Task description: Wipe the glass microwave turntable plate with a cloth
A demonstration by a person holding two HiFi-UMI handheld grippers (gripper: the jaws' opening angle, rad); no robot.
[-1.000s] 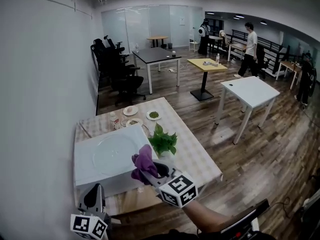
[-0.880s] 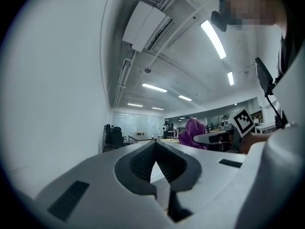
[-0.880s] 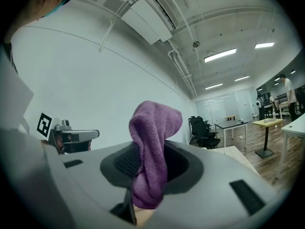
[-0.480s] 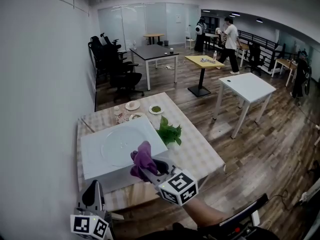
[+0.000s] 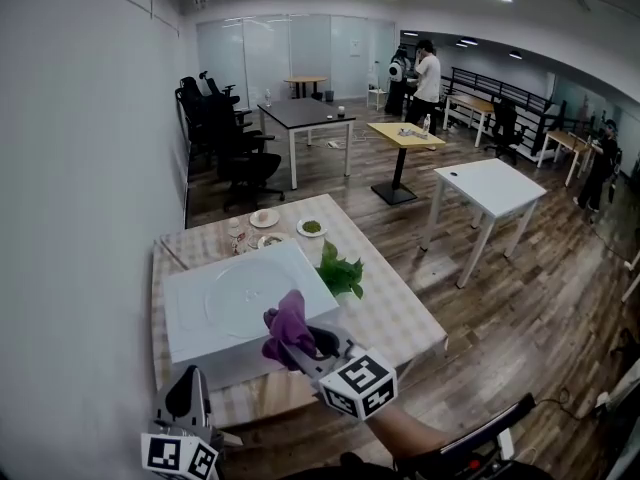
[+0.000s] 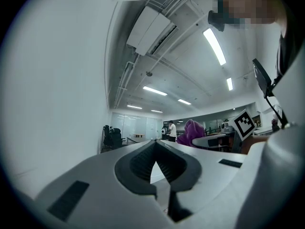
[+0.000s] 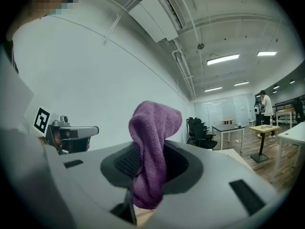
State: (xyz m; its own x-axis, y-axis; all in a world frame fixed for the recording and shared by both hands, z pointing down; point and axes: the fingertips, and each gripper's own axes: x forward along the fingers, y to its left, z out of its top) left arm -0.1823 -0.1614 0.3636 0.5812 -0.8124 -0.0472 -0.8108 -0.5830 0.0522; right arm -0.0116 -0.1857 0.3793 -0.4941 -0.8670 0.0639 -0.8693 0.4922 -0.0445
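The clear glass turntable plate (image 5: 245, 296) lies flat on top of a white microwave (image 5: 195, 353) on the checked table. My right gripper (image 5: 293, 343) hovers level at the microwave's near right corner, shut on a purple cloth (image 5: 288, 320). The cloth's bunched end sticks up out of the jaws (image 7: 152, 147). It hangs short of the plate and does not touch it. My left gripper (image 5: 187, 400) is low at the near left, in front of the microwave. Its jaws are shut with nothing between them (image 6: 155, 168).
A leafy green plant (image 5: 340, 273) stands right of the microwave. Small dishes (image 5: 265, 218) sit at the table's far end. A white wall runs close along the left. A white table (image 5: 490, 188), a yellow table (image 5: 405, 133) and office chairs (image 5: 235, 143) stand beyond. A person (image 5: 428, 68) is at the back.
The view has shifted a little and both grippers have drifted slightly with it. The person at the back has walked leftward. The right gripper still holds the cloth.
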